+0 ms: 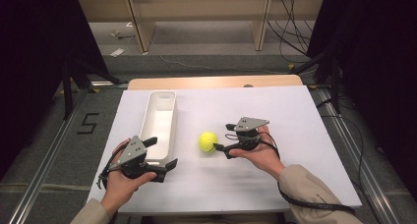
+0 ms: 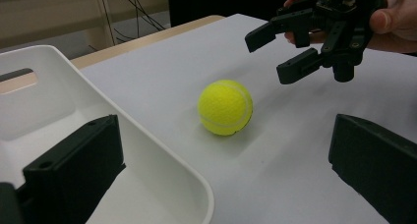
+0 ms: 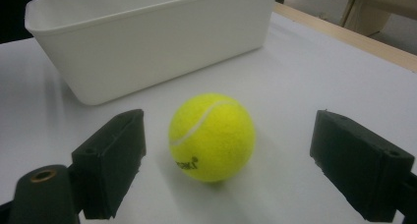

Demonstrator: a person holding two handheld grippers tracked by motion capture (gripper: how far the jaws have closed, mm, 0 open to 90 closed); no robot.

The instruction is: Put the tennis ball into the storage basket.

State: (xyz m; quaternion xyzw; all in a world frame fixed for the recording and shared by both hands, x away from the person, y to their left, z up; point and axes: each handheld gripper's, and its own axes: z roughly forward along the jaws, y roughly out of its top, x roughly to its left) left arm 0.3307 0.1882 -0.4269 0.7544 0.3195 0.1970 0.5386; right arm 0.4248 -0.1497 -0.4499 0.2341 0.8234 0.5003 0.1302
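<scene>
Tennis ball (image 1: 208, 141) rests on the white table (image 1: 295, 116), just beside the white bin (image 1: 160, 121). Right gripper (image 1: 220, 141) has its jaws spread wide around the ball without touching it. Left gripper (image 1: 162, 153) sits unclenched astride the bin's near corner, one jaw inside and one outside.

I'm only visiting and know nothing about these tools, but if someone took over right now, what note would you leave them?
Right gripper: open, jaws either side of the tennis ball, not pressing on it.
Left gripper: open, holding nothing, one jaw over the near end of the white bin.
The ball sits on the white table, just right of the bin; nothing shows in the part of the bin in view.
Done: the right gripper is lined up on the ball.
Left: probably grip the ball, lift it and drop it in the bin.
</scene>
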